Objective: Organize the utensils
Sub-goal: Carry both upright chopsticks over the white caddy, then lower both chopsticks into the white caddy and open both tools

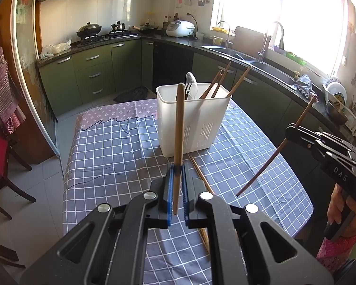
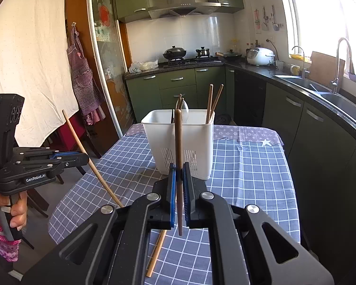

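Now both grippers, left [image 1: 177,169] and right [image 2: 179,171], have jaws clamped on one chopstick each, upright before the white holder [image 1: 192,121] at frame centre on the checked surface [image 1: 111,156]; thin sticks could pivot and miss its slots.

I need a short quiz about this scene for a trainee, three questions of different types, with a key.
1. True or false: each gripper is shut on a chopstick.
2. Where do loose chopsticks lie? A) on the tablecloth B) in the sink
3. Fill in: the spoon stands inside the white ____.

Key: 1 true: left gripper holds the light chopstick, right gripper the dark chopstick. 2 A, tablecloth. 3 holder.
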The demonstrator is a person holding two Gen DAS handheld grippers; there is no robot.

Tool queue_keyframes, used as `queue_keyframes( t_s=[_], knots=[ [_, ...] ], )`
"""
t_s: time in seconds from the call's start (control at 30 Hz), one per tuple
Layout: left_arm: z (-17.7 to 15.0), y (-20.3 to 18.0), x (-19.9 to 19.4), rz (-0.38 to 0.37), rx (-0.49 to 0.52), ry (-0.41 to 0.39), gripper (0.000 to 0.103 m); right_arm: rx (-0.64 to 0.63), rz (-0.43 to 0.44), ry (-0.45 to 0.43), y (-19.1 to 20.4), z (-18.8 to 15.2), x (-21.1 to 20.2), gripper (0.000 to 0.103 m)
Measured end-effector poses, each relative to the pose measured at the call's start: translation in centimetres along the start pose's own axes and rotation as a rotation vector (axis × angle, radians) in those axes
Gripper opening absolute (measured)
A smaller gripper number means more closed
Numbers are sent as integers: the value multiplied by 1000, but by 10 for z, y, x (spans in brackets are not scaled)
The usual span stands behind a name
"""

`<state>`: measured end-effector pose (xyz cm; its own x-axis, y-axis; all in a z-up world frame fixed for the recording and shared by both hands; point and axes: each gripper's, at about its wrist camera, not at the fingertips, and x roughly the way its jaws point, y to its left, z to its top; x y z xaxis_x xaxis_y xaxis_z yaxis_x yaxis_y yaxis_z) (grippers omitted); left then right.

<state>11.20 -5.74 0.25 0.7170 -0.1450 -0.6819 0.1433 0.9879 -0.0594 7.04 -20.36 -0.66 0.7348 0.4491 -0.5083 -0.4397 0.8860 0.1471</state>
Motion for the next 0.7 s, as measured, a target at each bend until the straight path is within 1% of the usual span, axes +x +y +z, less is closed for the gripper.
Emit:
queue_keyframes(
  t_s=[0.13,0.37,0.57,0.7],
  knots=[
    [10,-1,-7,1,9,-16,7,-15,18,-29,4,19,-6,7],
    [38,-3,-25,-5,29,-58,7,-59,32,-107,13,62,-23,7],
    [68,-8,-42,-11,58,-112,7,-79,33,-163,18,102,-27,7],
    [91,-11,-49,-30,64,-133,7,-70,39,-181,16,126,-22,7]
  ],
)
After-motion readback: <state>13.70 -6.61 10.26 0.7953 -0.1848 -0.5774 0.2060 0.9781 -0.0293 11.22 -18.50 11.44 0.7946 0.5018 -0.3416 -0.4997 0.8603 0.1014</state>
